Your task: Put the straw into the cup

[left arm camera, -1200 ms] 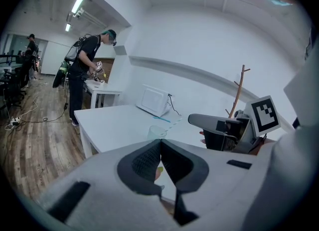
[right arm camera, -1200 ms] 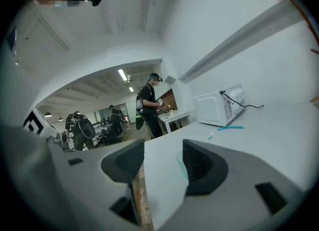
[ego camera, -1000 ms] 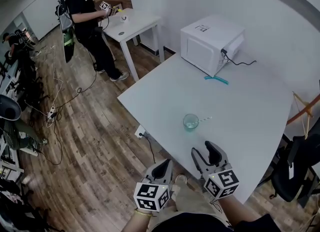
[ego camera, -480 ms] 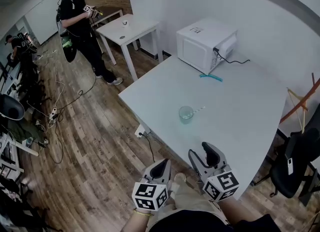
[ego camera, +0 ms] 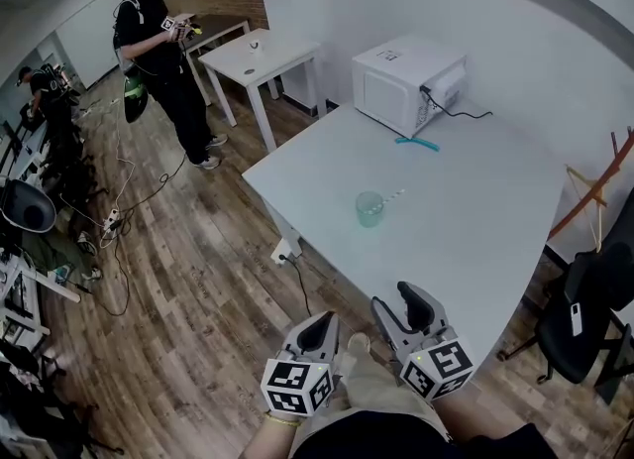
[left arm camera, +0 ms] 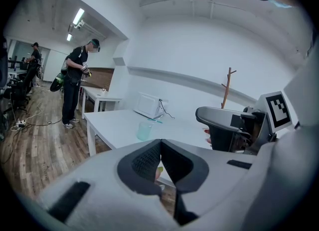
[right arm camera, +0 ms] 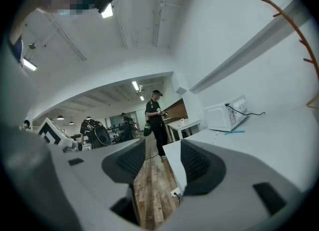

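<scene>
— Well, straw (ego camera: 394, 194)?
— Lying flat on white table (ego camera: 475, 239), just beside cup (ego camera: 369, 208), to its right; not inside.
— Position against grippers?
— Well ahead of both, out on the tabletop; touched by neither.
— Left gripper (ego camera: 319, 332)?
— Jaws closed tip to tip, nothing between; held short of table's near edge.
— Right gripper (ego camera: 401, 308)?
— Jaws spread wide, empty; at table's near edge, just beside left gripper, pointing toward cup.
</scene>
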Tool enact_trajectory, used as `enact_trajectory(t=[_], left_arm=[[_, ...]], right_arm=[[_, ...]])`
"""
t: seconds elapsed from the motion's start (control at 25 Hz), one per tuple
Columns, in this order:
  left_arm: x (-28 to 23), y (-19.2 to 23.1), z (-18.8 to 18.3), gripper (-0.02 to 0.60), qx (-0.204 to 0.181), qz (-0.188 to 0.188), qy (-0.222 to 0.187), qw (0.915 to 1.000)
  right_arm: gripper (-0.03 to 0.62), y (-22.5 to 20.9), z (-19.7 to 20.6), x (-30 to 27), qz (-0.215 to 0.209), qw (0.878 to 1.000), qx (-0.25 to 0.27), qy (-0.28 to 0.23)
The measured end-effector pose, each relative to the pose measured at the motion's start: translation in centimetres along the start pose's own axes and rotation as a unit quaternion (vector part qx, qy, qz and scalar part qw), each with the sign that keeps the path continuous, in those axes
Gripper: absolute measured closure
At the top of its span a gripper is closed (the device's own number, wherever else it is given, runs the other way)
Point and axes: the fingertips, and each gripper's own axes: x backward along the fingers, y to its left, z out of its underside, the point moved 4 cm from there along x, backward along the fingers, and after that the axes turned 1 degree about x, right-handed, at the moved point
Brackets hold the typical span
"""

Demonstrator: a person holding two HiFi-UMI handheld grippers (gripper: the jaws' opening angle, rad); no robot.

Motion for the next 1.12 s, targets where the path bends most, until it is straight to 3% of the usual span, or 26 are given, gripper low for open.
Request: enact_trajectory(t=[0.16,0.28,0.44,1.12], left_arm=[[1.2,-0.6,0.5,0.563,0.002,-0.001,-0.007,1.0],[2.0,-0.8,0.7,0.563,0.006,-0.004,-0.013,0.9999],[2.5,-1.3,0.9,0.563,0.009,-0.008,-0.017,0.9998],[4.2,-2.7,1.8,0.563,0.001,-0.003,-0.014,0.9999]], right_arm=[[0.37,0.9,0.6,1.6,0.002,1.0,0.001,0.005],[0.481,1.4,0.8,2.8,0.009,1.0,0.007,0.006],[0.536,1.7,0.9,4.0,0.007,1.0,0.012,0.006],[0.563,2.9,1.1,6.1,0.008,0.999,0.028,0.014]])
